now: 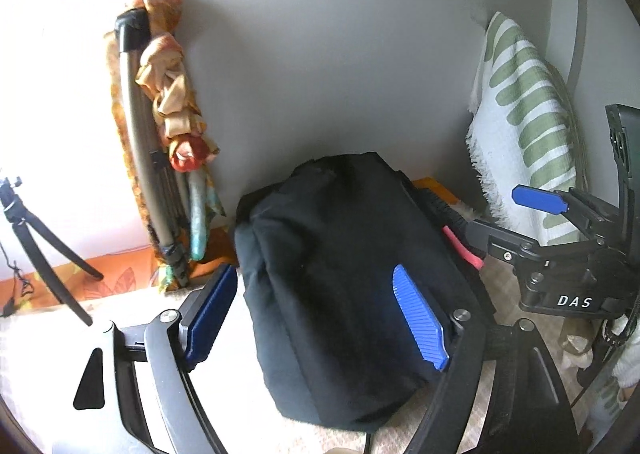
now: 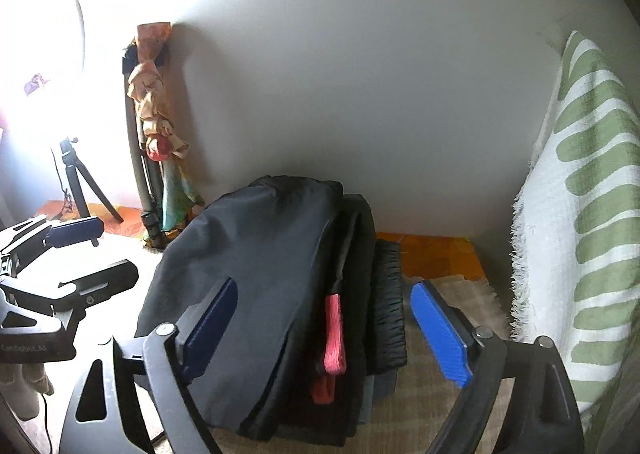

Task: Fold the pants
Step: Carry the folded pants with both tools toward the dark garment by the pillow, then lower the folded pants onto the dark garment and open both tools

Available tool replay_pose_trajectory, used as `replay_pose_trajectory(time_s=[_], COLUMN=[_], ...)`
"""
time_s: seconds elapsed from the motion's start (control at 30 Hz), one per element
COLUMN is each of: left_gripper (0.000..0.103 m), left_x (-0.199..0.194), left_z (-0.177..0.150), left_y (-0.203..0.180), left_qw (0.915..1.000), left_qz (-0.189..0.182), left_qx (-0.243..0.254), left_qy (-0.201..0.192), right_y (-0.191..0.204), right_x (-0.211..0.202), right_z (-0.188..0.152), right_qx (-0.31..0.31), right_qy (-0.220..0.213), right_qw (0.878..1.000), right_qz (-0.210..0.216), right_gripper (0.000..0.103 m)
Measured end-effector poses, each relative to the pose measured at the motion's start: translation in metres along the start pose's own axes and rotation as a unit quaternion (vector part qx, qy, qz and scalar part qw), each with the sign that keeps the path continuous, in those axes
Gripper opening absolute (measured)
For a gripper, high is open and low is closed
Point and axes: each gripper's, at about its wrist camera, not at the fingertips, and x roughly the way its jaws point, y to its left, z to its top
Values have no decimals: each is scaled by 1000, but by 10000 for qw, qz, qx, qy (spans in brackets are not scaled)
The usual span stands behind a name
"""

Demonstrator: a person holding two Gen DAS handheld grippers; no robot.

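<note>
- Both grippers, left gripper (image 1: 316, 318) and right gripper (image 2: 324, 330), gape wide, gripping nothing.
- Black pants (image 1: 340, 274) sit folded compactly, centre frame; folding looks essentially finished.

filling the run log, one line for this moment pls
stage: fold done | pants: folded bundle on bed | left gripper: jaws open, not gripping | right gripper: jaws open, not gripping
</note>
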Motion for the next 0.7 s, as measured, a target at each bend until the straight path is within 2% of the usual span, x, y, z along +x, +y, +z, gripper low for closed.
replay_pose_trajectory(time_s=[0.07, 0.2, 0.33, 0.7], left_gripper=[80, 80, 80, 82], left_x=[-8, -29, -56, -145], left_z=[-2, -8, -15, -52], left_y=[1, 0, -3, -6], left_qw=[10000, 9999, 9996, 9987], left_qz=[-41, 15, 88, -31], left_qx=[-1, 88, 217, 61], left_qy=[8, -55, -178, -500], right_y=[2, 10, 20, 58], right_x=[-10, -32, -56, -127], right_z=[-2, -6, -14, -44], right_qx=[11, -17, -23, -119], right_qy=[-37, -162, -266, -520], right_qw=[10000, 9999, 9996, 9982], right_qz=[30, 55, 125, 262], right_gripper=[99, 103, 103, 103])
